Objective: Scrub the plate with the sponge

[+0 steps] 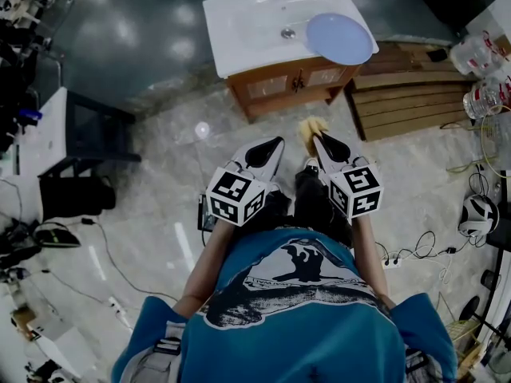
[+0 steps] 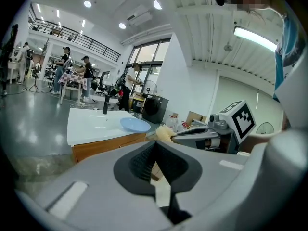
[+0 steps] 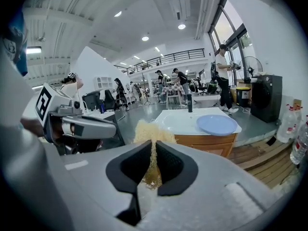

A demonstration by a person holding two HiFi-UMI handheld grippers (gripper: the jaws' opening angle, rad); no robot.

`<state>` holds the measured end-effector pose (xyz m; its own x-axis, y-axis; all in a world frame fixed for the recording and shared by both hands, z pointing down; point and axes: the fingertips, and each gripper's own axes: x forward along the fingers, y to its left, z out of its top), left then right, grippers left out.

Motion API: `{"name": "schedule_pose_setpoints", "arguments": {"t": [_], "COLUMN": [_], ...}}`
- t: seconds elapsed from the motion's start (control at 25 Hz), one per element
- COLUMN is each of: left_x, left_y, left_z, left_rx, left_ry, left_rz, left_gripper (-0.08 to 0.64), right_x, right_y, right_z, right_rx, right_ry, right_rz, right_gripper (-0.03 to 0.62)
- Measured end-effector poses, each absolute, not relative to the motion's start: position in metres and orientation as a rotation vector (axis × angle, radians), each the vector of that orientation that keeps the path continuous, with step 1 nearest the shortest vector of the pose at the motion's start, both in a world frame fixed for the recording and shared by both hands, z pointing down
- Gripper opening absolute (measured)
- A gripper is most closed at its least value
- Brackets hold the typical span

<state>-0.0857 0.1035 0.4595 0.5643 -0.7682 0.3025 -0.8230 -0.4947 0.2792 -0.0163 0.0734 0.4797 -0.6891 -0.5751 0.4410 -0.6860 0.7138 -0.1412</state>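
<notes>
Plate [image 1: 339, 38] is set on the right rim of the white sink counter [image 1: 239, 22], well apart from both tools. Sponge [image 3: 150, 130] is pinched in right tool [image 3: 153, 152]; left tool [image 2: 155, 159] is closed, empty.

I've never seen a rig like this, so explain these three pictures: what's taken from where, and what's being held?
No robot here: a person holds a two-jaw gripper in each hand. One picture comes from a camera on their head, looking down; the other two from cameras riding on the grippers. The right gripper is shut on a yellowish sponge. The left gripper is shut and empty. Ahead stands a white sink on a wooden cabinet, with a light blue plate resting at its right edge. The marker cubes belong to the grippers.
</notes>
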Motion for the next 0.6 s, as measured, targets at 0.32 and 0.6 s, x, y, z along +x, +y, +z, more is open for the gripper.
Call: {"name": "schedule_pose_setpoints", "arguments": {"t": [0.32,0.6], "left_x": [-0.086,-0.087], "left_y": [0.112,0.114], "left_z": [0.459,0.458], "left_rx": [2.433,2.444], "left_ry": [-1.271,-1.261], "left_rz": [0.181,0.174], "left_gripper": [0.011,0.011], "right_x": [-0.021,-0.022], "right_y": [0.082,0.087], "right_z": [0.483,0.482], "right_rx": [0.973,0.975], "right_ry": [-2.554,-2.555], "right_rz": [0.419,0.415], "right_gripper": [0.026,0.026]}}
